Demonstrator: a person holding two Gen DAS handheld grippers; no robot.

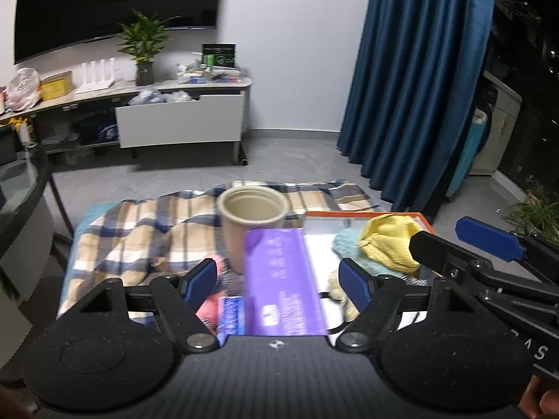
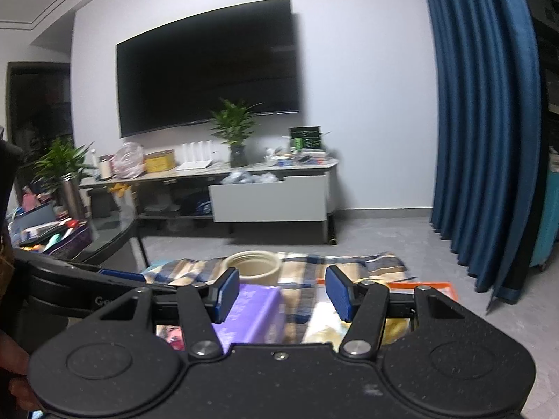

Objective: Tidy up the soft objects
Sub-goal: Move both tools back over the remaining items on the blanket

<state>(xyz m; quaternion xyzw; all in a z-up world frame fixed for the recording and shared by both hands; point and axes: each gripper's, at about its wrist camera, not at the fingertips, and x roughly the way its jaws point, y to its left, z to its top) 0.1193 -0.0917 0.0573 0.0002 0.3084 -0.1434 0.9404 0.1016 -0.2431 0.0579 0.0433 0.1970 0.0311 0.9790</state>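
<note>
Left wrist view: the left claw (image 1: pixel 279 281) hangs with its blue-padded fingers (image 1: pixel 201 281) spread apart, gripping nothing, above a plaid cloth (image 1: pixel 139 230) that covers the tabletop. Between the fingers lies a purple pack (image 1: pixel 279 279), its far end just in front of a beige cup (image 1: pixel 251 220) that stands upright with its mouth open near the cloth's far edge. A pink soft thing (image 1: pixel 209 307) shows under the left finger, near the cloth's near edge. Toward the right edge sits an orange-rimmed tray (image 1: pixel 349 213); a yellow knit piece (image 1: pixel 387 241) lies on top of a light teal knit piece (image 1: pixel 349 248) in it, and a pale plush (image 1: pixel 340 288) rests just beside them at the tray's near side. The right claw (image 1: pixel 454 241) reaches in from the right over the tray, beside the yellow knit piece.

Right wrist view: the right claw's fingers (image 2: pixel 340 295) likewise stand apart, holding nothing, above the purple pack and the tray.
</note>
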